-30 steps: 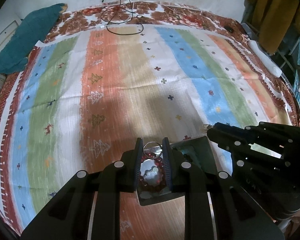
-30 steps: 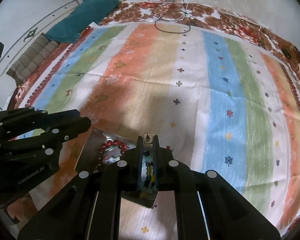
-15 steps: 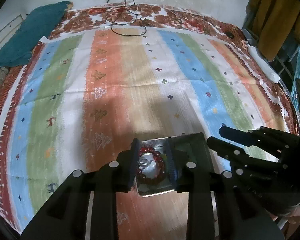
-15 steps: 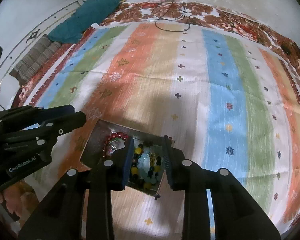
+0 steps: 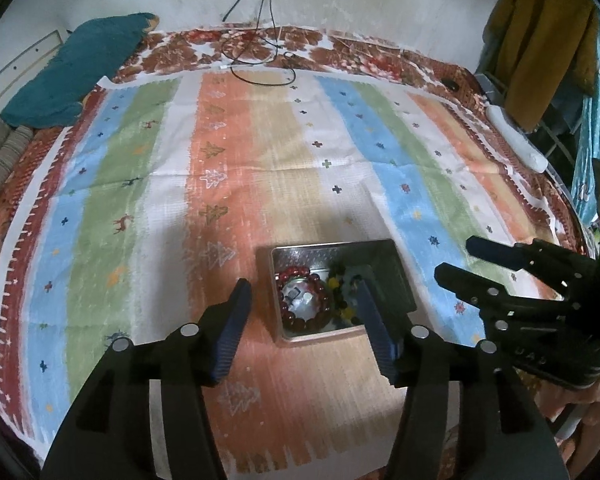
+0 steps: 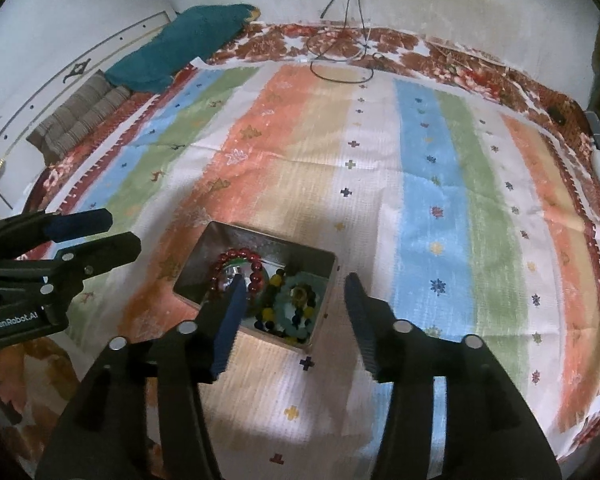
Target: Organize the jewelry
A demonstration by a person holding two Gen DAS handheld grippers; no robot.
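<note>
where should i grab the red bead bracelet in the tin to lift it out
Grip the red bead bracelet across one side of its loop, coming straight down from above. It lies flat in the silver metal tin, so the walls block a sideways approach. Take the arc away from the multicoloured bead bracelet lying beside it.

tin (image 6: 188, 276) on cloth (image 6: 420, 168) | two bracelets (image 6: 240, 272) (image 6: 292, 306) side by side inside
</note>
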